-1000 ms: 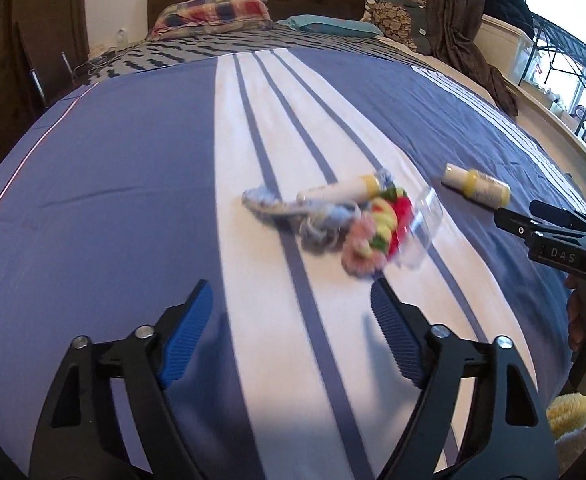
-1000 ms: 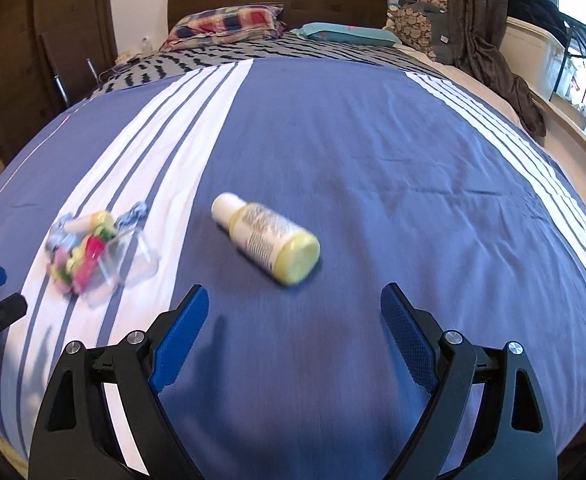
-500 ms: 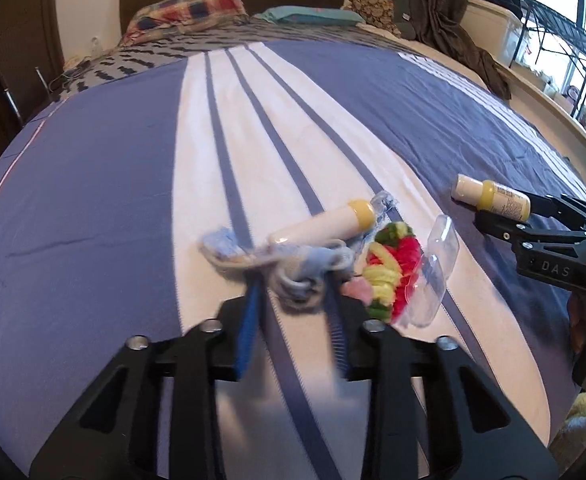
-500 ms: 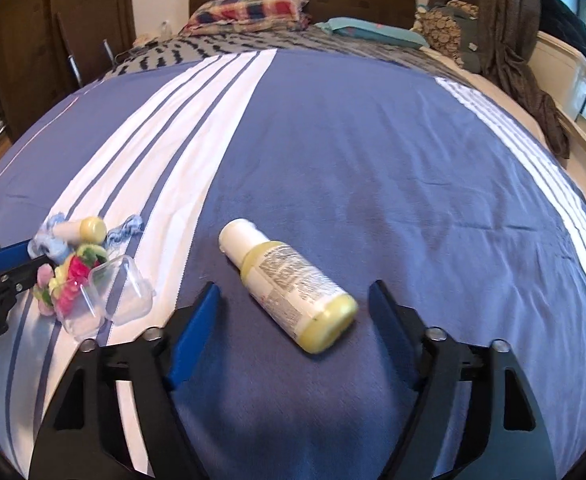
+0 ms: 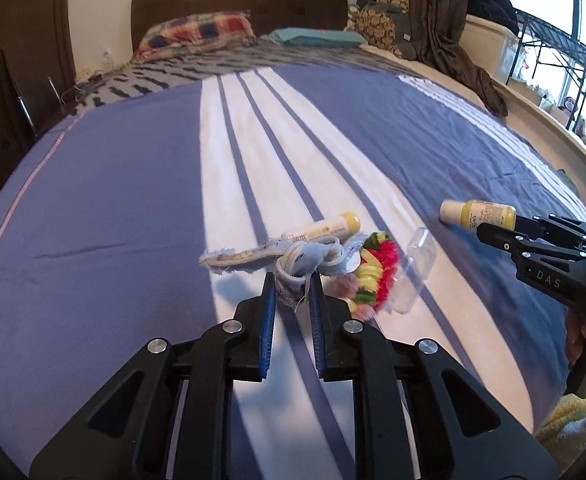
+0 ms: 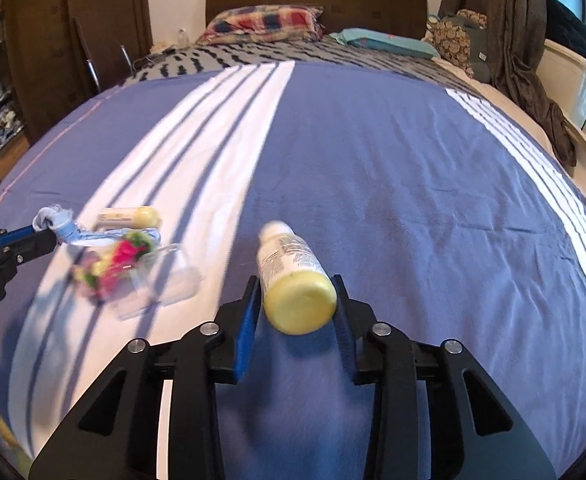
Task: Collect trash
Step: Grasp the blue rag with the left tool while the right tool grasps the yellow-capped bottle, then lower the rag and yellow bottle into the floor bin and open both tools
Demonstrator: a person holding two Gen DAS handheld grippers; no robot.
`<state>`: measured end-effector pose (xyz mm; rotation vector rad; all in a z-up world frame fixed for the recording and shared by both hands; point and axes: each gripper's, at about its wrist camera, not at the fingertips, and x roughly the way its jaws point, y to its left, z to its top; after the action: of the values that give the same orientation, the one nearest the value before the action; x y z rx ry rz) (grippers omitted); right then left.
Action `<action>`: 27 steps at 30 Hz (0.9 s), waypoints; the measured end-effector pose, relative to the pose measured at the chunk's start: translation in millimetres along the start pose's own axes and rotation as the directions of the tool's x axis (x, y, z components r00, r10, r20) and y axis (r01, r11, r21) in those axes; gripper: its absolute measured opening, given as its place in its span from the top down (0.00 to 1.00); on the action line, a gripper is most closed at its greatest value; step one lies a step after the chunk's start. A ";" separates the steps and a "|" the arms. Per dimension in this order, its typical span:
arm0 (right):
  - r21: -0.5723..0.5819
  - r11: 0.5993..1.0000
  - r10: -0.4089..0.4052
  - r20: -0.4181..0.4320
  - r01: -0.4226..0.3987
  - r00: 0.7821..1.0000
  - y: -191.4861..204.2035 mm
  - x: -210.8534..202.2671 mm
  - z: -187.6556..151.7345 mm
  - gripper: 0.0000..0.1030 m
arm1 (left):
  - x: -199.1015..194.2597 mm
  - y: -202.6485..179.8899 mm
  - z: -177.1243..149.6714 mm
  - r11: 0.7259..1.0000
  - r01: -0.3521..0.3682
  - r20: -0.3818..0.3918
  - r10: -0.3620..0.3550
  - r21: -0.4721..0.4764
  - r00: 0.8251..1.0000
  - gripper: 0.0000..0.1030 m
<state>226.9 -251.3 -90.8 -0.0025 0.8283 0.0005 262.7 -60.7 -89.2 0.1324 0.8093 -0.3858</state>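
On the blue and white striped bedspread [image 5: 133, 208] lies a small heap of trash. My left gripper [image 5: 292, 278] is shut on a frayed pale blue fabric strip [image 5: 293, 258], which hangs slightly raised. Beside it are a small yellow-capped tube [image 5: 325, 230], bright pompom-like bands [image 5: 373, 272] and a clear plastic case [image 5: 415, 268]. My right gripper [image 6: 295, 280] has its jaws closing on a yellow lotion bottle [image 6: 293, 276]; both pads touch its sides, and its base faces the camera. The left wrist view shows the same bottle [image 5: 477, 214] at the right gripper's tips.
Pillows [image 5: 197, 34] and a dark headboard [image 5: 237, 0] lie at the far end of the bed. A wooden wardrobe [image 6: 93, 20] stands left; a brown curtain [image 5: 445, 12] and a metal rack [image 5: 553, 52] by the window stand right. The bed's near edge lies under the grippers.
Both grippers moved forward and closed: the left on the fabric strip, which then rose a little, the right round the yellow bottle, which turned base-on and came up off the bedspread.
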 end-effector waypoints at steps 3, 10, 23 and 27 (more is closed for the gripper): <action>-0.001 1.000 0.018 0.033 -0.018 0.999 5.5 -26.9 -5.1 0.68 | -26.3 -2.9 -5.7 1.000 -0.008 0.022 0.008 0.001 1.000 0.86; -0.016 0.998 0.065 0.106 -0.064 0.992 21.7 -93.5 -25.6 0.68 | -88.5 -19.8 -35.4 1.000 -0.012 0.062 0.011 0.017 0.998 0.86; -0.055 0.992 0.119 0.166 -0.111 0.979 49.8 -179.7 -106.2 0.69 | -173.5 -60.1 -125.5 0.998 0.020 0.096 -0.026 0.057 0.995 0.86; -0.041 0.991 0.130 0.146 -0.125 0.981 47.4 -186.4 -132.9 0.68 | -182.5 -69.5 -152.5 0.997 0.039 0.084 -0.044 0.061 0.995 0.86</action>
<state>2.9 -204.1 -43.4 0.0210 0.6787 0.1330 18.3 -33.1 -59.0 0.1537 0.7171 -0.4524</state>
